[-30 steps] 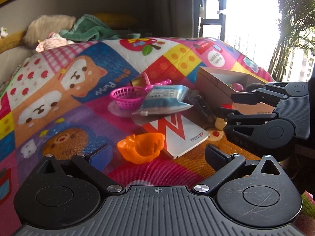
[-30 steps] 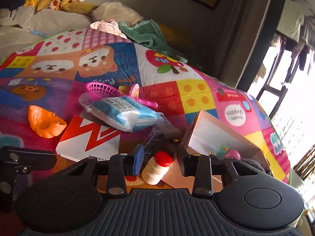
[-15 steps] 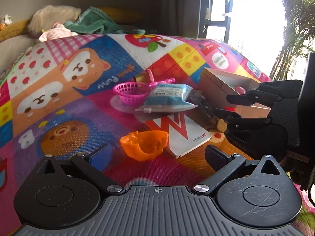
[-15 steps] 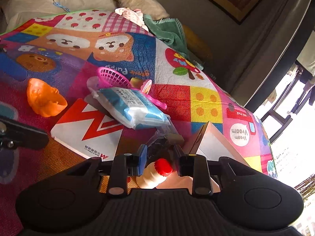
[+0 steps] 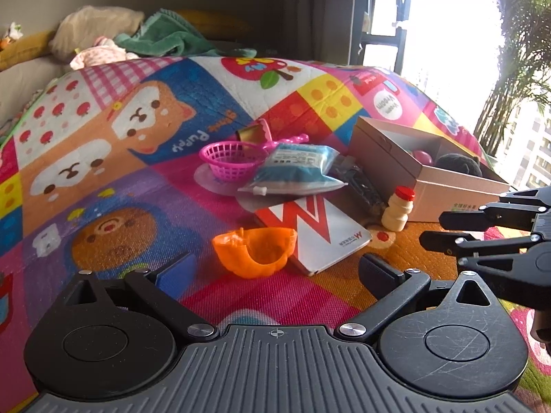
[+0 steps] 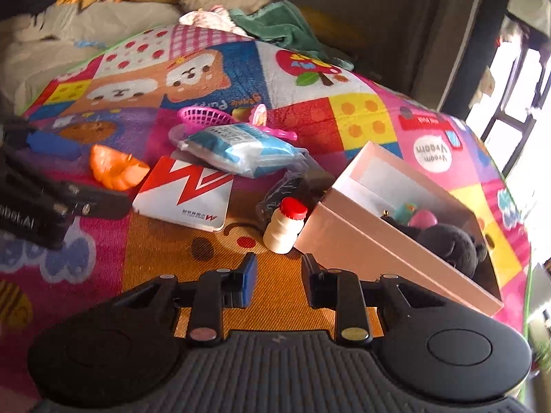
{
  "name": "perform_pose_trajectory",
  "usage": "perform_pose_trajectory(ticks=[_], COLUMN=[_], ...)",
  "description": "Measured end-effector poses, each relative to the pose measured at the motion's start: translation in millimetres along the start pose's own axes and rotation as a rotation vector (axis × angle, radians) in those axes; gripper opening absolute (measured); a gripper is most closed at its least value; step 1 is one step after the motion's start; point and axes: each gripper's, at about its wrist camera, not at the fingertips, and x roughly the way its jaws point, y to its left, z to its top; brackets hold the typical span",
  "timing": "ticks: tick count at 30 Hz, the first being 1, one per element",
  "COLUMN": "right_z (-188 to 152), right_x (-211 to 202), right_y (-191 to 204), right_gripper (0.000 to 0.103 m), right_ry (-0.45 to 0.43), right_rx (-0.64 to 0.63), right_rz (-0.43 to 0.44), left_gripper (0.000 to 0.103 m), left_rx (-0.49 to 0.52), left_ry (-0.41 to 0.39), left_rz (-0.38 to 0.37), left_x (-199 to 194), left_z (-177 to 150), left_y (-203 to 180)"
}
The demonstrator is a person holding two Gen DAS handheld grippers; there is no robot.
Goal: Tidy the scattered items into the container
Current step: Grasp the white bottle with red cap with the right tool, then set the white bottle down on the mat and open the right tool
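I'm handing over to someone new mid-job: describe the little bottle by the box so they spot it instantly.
Find the open pink cardboard box on the colourful cartoon play mat. At its near corner stands a small cream plastic bottle with a red cap, upright, just ahead of the open right claw. It is the only capped, standing item; the white booklet with a red W beside it lies flat.

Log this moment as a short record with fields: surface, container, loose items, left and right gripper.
surface: colourful cartoon-print play mat
container: open cardboard box, already holding a black plush toy and a pink ball
nearest loose item: small white bottle with red cap, upright, just outside the box
other loose items: orange plastic cup, red-and-white booklet, blue-and-white packet, pink plastic basket
left gripper: jaws open, empty
right gripper: jaws open, empty, short of the bottle
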Motion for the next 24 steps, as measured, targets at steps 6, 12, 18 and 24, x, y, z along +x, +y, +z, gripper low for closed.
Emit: perform_pose_trajectory(ticks=[6,12,18,24], right_z=[15,14,-20,-72], right_x=[34,34,-15,-55], right_y=[-13,-13,-32,-69], right_gripper=[0.026,0.023,0.023,0.023], right_ry=[0.032,0.020,0.008,0.048], right_rx=[0.268,0.265,0.193,0.280], right_rz=[-0.011,-0.017,-0.074,-0.176], left_gripper=[0.103,0.103,0.103,0.103], left_rx=[-0.068,-0.080,-0.074,-0.056], left_ry=[-0.021,-0.009,-0.002,0.038], left_rz=[0.026,0.015,0.025,0.039], left_x=[-4,-2,-1,6], left_z=[-1,0,0,2], left_y=[9,12,10,7])
